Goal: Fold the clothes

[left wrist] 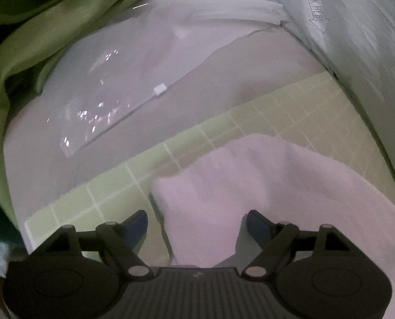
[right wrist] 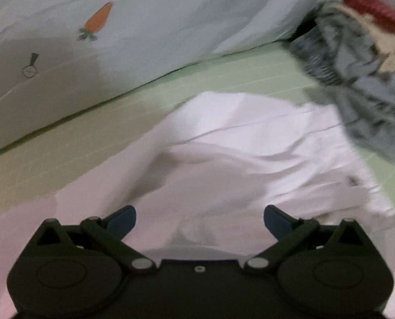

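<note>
A pale pink-white garment (left wrist: pixel 263 186) lies on a light green gridded mat (left wrist: pixel 112 186). In the left wrist view my left gripper (left wrist: pixel 197 224) is open, its blue-tipped fingers apart just above the garment's near left corner. In the right wrist view the same garment (right wrist: pixel 237 143) lies rumpled and spread across the mat (right wrist: pixel 91 133). My right gripper (right wrist: pixel 200 220) is open, hovering over the cloth's near part. Neither gripper holds anything.
A clear plastic bag (left wrist: pixel 104 101) on white sheeting and a green cloth (left wrist: pixel 37 42) lie beyond the left gripper. A white box wall (left wrist: pixel 370 53) stands at right. A carrot-print fabric (right wrist: pixel 117 26) backs the mat; grey and red clothes (right wrist: pixel 362 74) pile at right.
</note>
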